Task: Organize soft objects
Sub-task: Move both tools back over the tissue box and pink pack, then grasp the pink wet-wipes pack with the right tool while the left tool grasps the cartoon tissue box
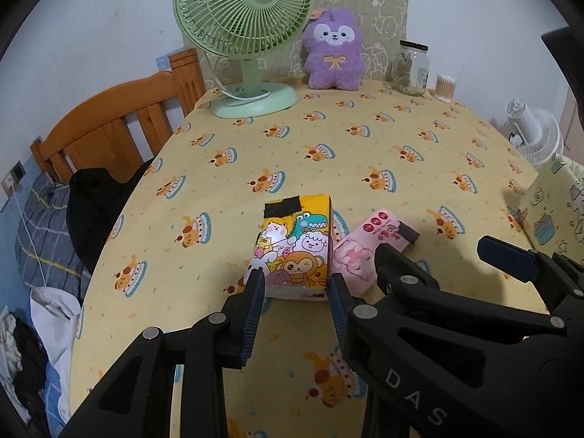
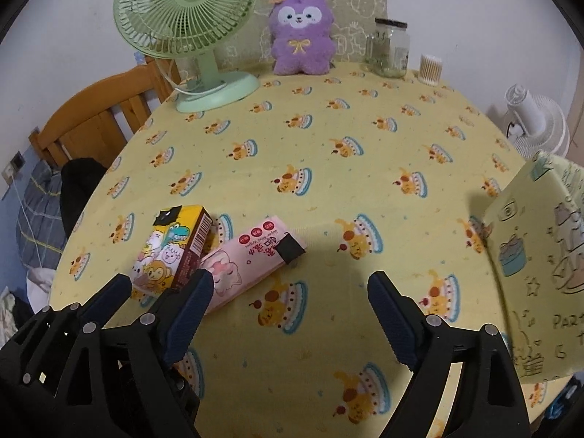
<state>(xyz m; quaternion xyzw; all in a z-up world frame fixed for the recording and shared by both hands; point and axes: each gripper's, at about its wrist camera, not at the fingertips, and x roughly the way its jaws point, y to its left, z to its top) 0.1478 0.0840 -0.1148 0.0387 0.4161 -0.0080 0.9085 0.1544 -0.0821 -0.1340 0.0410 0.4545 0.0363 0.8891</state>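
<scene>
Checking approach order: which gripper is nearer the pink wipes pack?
Right. The right gripper has one finger right at the pink wipes pack, jaws wide open. The left gripper straddles the yellow cartoon tissue pack beside it.

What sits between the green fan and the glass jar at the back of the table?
The purple plush toy sits between the green fan and the glass jar, clear in both wrist views.
</scene>
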